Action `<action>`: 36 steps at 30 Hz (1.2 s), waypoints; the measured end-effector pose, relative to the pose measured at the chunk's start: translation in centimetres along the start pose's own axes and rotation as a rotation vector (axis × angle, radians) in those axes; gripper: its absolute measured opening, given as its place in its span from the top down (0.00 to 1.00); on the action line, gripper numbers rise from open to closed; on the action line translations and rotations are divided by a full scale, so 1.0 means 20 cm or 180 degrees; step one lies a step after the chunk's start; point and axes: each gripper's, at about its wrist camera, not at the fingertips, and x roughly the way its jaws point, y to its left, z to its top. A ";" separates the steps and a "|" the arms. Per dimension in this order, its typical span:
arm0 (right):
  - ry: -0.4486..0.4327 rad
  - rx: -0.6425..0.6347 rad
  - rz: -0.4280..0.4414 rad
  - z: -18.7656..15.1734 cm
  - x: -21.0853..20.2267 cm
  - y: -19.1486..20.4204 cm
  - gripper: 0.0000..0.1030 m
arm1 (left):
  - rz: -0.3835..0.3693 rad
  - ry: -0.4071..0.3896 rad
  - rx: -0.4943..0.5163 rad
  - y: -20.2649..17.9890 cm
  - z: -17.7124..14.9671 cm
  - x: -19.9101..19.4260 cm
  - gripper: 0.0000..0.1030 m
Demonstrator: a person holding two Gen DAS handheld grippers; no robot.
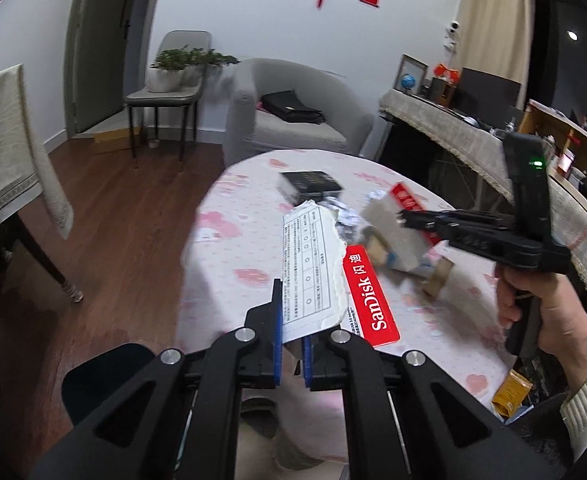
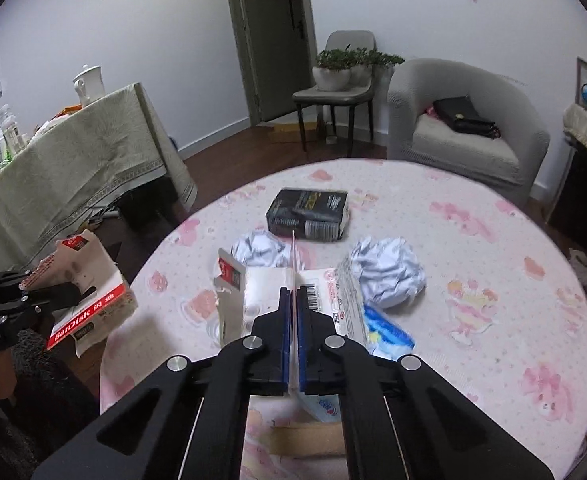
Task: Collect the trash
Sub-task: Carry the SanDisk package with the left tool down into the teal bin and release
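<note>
My left gripper (image 1: 292, 320) is shut on a torn red and white SanDisk package (image 1: 317, 268), held above the round table; it also shows at the left of the right wrist view (image 2: 89, 300). My right gripper (image 2: 292, 300) is shut on a torn white card package (image 2: 261, 292), seen edge on; it shows in the left wrist view (image 1: 393, 236) in the right gripper (image 1: 407, 216). On the table lie two crumpled paper balls (image 2: 387, 274) (image 2: 259, 250), a black box (image 2: 309, 214) and a blue and white wrapper (image 2: 387, 334).
The round table (image 2: 493, 280) has a pink flowered cloth. A grey armchair (image 2: 465, 120) with a black bag, a chair with potted plants (image 2: 341, 76), and a cloth-covered table (image 2: 73, 168) stand around it. A flat brown cardboard piece (image 2: 305, 438) lies below my right gripper.
</note>
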 end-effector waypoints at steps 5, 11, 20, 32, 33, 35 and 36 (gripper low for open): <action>-0.0230 0.0088 -0.0067 0.09 -0.10 0.04 0.98 | 0.0117 -0.0003 -0.0119 0.14 -0.01 -0.04 0.92; -0.0242 0.0131 0.0032 0.17 -0.10 0.20 0.98 | 0.0350 0.0154 -0.0246 0.33 -0.09 -0.01 0.92; -0.0076 0.0030 0.0443 0.25 0.08 0.56 0.98 | 0.0652 0.0455 -0.0401 0.61 -0.23 0.01 0.92; 0.0325 -0.0270 0.0766 0.28 0.40 1.03 0.98 | 0.0830 0.0952 -0.0568 0.88 -0.44 0.06 0.92; 0.0354 -0.0287 0.0780 0.28 0.42 1.06 0.98 | 0.0838 0.1021 -0.0588 0.90 -0.47 0.07 0.92; 0.0415 -0.0319 0.0814 0.27 0.47 1.13 0.98 | 0.0851 0.1114 -0.0609 0.93 -0.50 0.09 0.92; 0.0458 -0.0331 0.0827 0.27 0.50 1.16 0.98 | 0.0855 0.1160 -0.0616 0.94 -0.52 0.10 0.91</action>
